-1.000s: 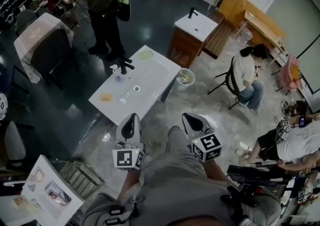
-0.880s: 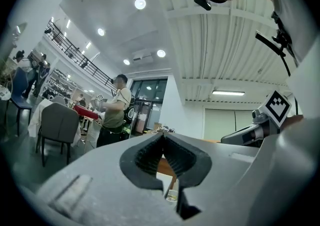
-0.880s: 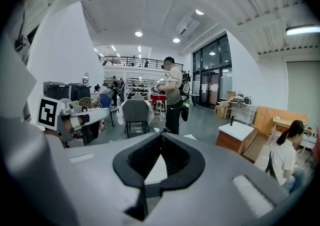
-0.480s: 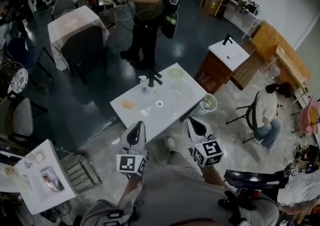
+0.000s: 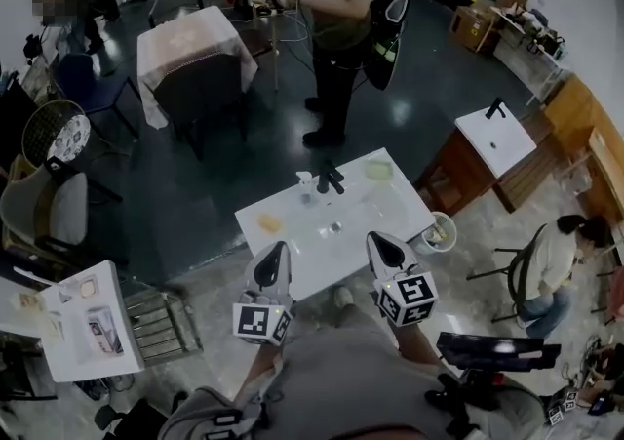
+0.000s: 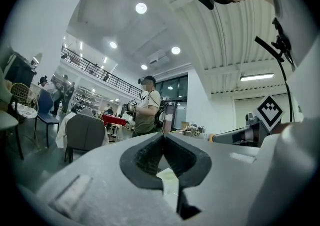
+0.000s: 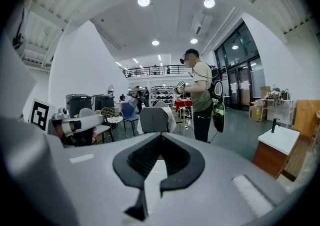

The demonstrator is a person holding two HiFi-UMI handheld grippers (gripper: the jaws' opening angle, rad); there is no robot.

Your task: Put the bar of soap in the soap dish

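Note:
A white sink-top table [image 5: 366, 228] stands just ahead of me in the head view. On its left part lies a small orange bar of soap [image 5: 267, 223]. A pale green soap dish [image 5: 378, 170] sits at its far right corner, beside a black faucet [image 5: 330, 178]. My left gripper [image 5: 272, 267] and right gripper [image 5: 388, 253] hover side by side over the table's near edge, both shut and empty. In the left gripper view the left gripper [image 6: 163, 137] has its jaws closed tip to tip. The right gripper [image 7: 161, 137] looks the same in its own view.
A person [image 5: 346, 28] with grippers stands beyond the table. A small bin [image 5: 441, 231] stands at the table's right end, and a wooden sink cabinet [image 5: 492, 140] further right. Covered chairs [image 5: 195, 67] stand at the back left, a low white board [image 5: 83, 326] at my left.
The table has come nearer and now lies right under both gripper tips. Both grippers moved forward toward it. Their jaws stayed closed.

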